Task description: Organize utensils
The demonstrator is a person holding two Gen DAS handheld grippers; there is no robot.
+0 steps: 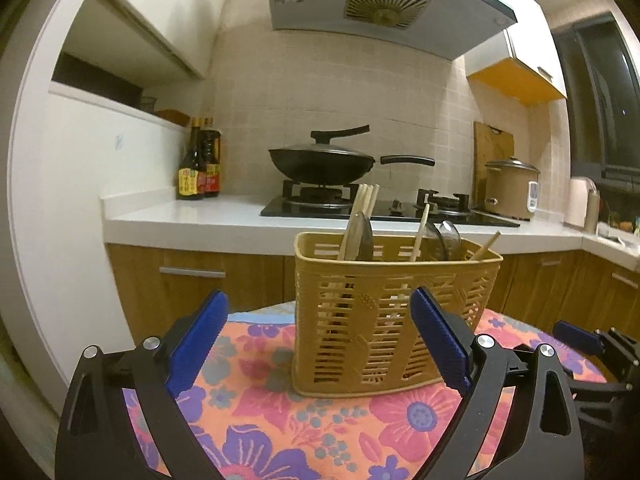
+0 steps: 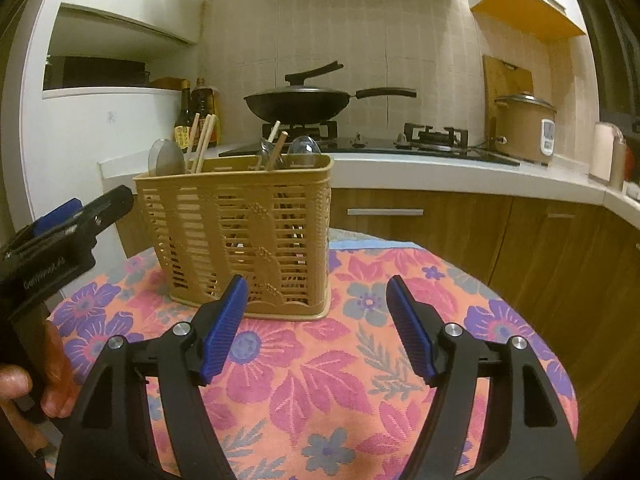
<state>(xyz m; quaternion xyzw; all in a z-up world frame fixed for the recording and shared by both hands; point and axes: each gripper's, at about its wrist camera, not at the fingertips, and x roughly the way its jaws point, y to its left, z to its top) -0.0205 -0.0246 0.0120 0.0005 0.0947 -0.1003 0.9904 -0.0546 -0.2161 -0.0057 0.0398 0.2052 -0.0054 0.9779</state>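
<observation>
A tan slotted plastic utensil basket (image 1: 384, 312) stands upright on a floral cloth-covered table (image 1: 280, 420). It holds wooden chopsticks (image 1: 366, 204) and spoons (image 1: 450, 236), all upright or leaning. My left gripper (image 1: 320, 340) is open and empty, just in front of the basket's left part. In the right wrist view the basket (image 2: 240, 240) stands ahead and to the left, with chopsticks (image 2: 204, 140) and spoons (image 2: 164, 158) in it. My right gripper (image 2: 316, 328) is open and empty over the cloth (image 2: 340, 380), right of the basket. The left gripper also shows at that view's left edge (image 2: 60, 220).
Behind the table runs a white kitchen counter (image 1: 200, 216) with a gas hob, a lidded black wok (image 1: 324, 162), sauce bottles (image 1: 198, 164) and a rice cooker (image 1: 512, 190). Wooden cabinet doors (image 2: 420, 216) stand below it. The right gripper shows at the left wrist view's right edge (image 1: 580, 338).
</observation>
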